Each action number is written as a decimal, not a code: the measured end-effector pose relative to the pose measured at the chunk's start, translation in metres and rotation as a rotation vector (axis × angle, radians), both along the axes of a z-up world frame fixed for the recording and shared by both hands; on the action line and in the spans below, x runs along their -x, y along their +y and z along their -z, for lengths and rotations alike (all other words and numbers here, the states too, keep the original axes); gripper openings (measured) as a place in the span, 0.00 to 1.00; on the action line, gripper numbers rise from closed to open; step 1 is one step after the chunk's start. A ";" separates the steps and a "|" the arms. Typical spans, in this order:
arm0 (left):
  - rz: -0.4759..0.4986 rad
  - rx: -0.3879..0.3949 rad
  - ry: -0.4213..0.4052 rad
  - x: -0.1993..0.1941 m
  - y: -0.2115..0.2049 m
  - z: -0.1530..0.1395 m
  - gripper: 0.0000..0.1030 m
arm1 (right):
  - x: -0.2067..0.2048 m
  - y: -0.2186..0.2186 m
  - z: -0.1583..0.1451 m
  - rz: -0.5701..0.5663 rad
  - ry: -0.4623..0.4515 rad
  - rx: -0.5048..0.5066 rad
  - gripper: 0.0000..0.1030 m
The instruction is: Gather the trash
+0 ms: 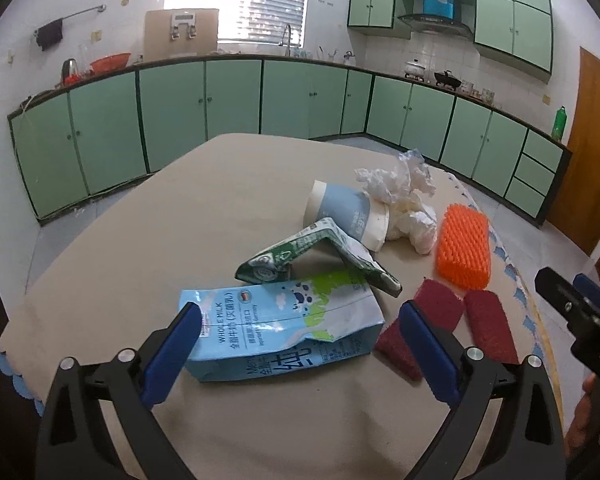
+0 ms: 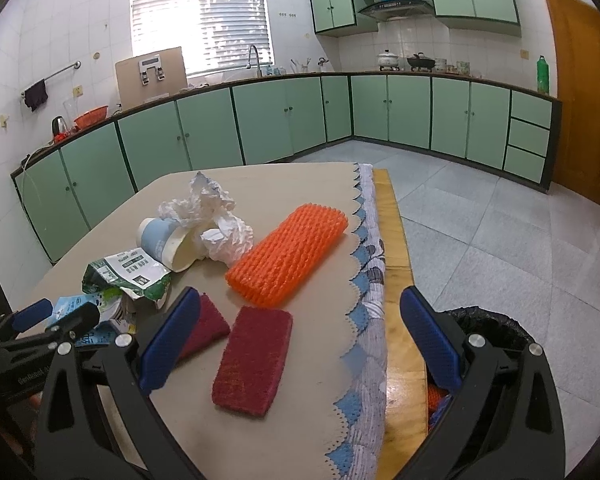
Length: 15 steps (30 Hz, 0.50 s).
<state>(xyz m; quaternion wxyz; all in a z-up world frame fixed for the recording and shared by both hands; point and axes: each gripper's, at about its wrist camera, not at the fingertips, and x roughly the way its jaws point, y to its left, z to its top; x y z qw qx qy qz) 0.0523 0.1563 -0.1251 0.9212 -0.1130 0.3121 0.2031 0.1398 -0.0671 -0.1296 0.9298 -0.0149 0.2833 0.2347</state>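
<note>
- My left tool (image 1: 300, 328) hung released, its jaws spread either side of the blue milk carton (image 1: 284, 328) lying flat on the tabletop (image 1: 140, 248).
- My right tool (image 2: 300, 330) was released too, holding nothing, above a red scouring pad (image 2: 254, 364) near the edge.
- Beyond lay a green carton (image 1: 320, 256), paper cup (image 1: 348, 212), crumpled tissue (image 1: 404, 196) and orange foam net (image 2: 288, 254).
- The black-lined bin (image 2: 488, 328) sat on the floor beside the tabletop; I judged most trash remained uncollected.
</note>
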 end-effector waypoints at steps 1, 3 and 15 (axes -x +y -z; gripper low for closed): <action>-0.005 0.009 0.003 0.001 0.002 0.001 0.94 | 0.001 0.000 0.000 -0.002 -0.001 0.001 0.94; -0.013 0.030 0.010 0.003 0.006 0.004 0.94 | 0.002 0.001 0.000 -0.005 -0.004 0.007 0.94; 0.095 0.111 -0.001 0.003 -0.009 0.004 0.93 | 0.002 -0.002 -0.001 0.003 -0.008 0.000 0.94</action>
